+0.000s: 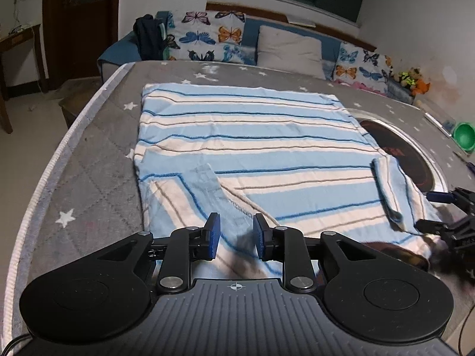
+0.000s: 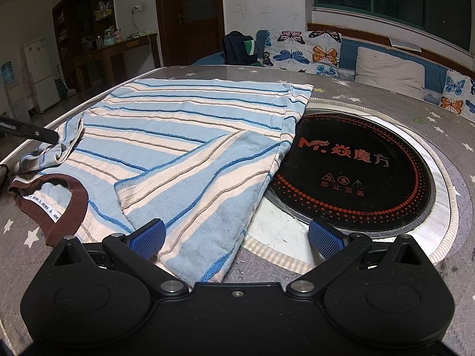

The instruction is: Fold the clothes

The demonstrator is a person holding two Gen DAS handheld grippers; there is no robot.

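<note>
Left of the striped shirt (image 1: 246, 145) the grey star cover (image 1: 89, 184) is bare, easy passing; on its right the black cooktop disc (image 2: 353, 172) sits partly under the hem.

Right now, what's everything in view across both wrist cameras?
shirt: 1, blue-cream striped, brown collar, flat on table, both sleeves folded in
cooktop: 1, black, set in table, its edge under shirt
table: 1, grey star cover
backpack: 1, dark, on sofa
cushions: several, butterfly print, one plain grey
bowl: 1, green, far table edge
left gripper: open, over left sleeve
right gripper: open, over right sleeve
</note>
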